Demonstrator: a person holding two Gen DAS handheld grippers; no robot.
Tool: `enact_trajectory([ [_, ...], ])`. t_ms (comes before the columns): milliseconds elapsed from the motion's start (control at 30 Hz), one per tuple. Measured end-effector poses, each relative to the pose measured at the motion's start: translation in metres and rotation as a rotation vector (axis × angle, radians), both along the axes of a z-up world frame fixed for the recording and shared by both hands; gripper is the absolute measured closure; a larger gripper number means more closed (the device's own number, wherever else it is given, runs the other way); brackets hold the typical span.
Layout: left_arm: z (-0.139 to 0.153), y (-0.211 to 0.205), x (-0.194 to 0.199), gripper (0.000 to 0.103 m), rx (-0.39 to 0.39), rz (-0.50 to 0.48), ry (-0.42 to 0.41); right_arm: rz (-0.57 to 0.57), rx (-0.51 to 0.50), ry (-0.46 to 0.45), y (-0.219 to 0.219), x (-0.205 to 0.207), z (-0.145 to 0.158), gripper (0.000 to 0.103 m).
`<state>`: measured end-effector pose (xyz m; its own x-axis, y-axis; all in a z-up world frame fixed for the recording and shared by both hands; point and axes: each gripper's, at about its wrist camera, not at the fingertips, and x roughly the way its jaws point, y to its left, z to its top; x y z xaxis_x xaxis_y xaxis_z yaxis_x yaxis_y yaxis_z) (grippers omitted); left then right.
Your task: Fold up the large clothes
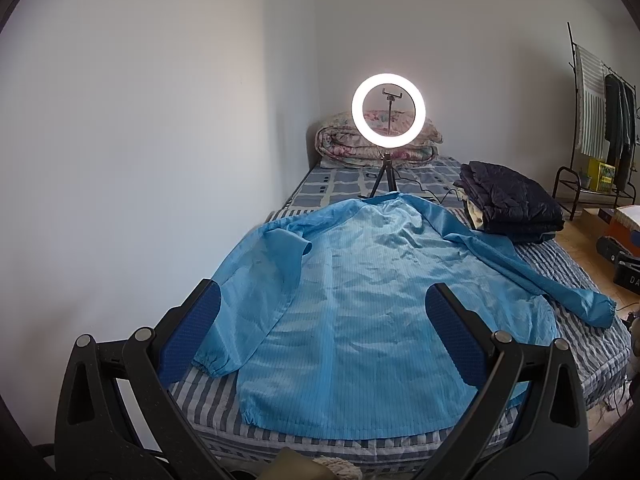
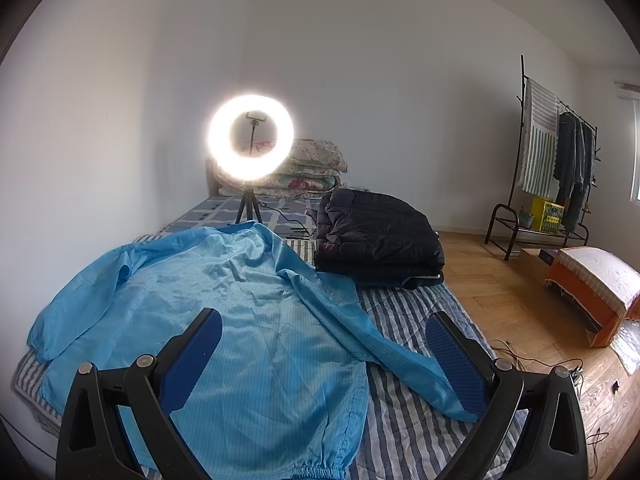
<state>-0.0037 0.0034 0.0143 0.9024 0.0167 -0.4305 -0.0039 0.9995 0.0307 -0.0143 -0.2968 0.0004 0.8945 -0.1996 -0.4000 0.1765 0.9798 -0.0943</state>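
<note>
My left gripper (image 1: 322, 330) hangs with its jaws spread wide and nothing between them, above the near hem of the blue jacket (image 1: 360, 320); my right gripper (image 2: 324, 354) is just as wide and just as empty, over the jacket's right side. The jacket lies flat on the striped bed (image 1: 576, 320), collar toward the ring light (image 1: 389, 109) at the far end and hem toward me, so its long axis runs straight away from both grippers. The left sleeve (image 1: 256, 292) is bent back along the body, its cuff near my left gripper's left finger. The right sleeve (image 2: 384, 336) runs out diagonally across the bare stripes, and its cuff ends right by my right gripper's right finger, so the right hand is clearly the nearer one for it. I judge that sleeve has to come in over the body first. Beyond the right shoulder, a dark folded coat (image 2: 376, 236) sits touching or almost touching the sleeve's upper part; I cannot tell which.
</note>
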Motion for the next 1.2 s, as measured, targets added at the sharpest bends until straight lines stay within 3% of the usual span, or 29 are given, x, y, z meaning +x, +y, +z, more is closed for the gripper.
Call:
enact_trajectory([
  [1200, 0.0034, -0.0005, 0.0012, 0.0, 0.006, -0.005, -0.007, 0.007, 0.0, 0.002, 0.0, -0.0002, 0.0037, 0.0],
])
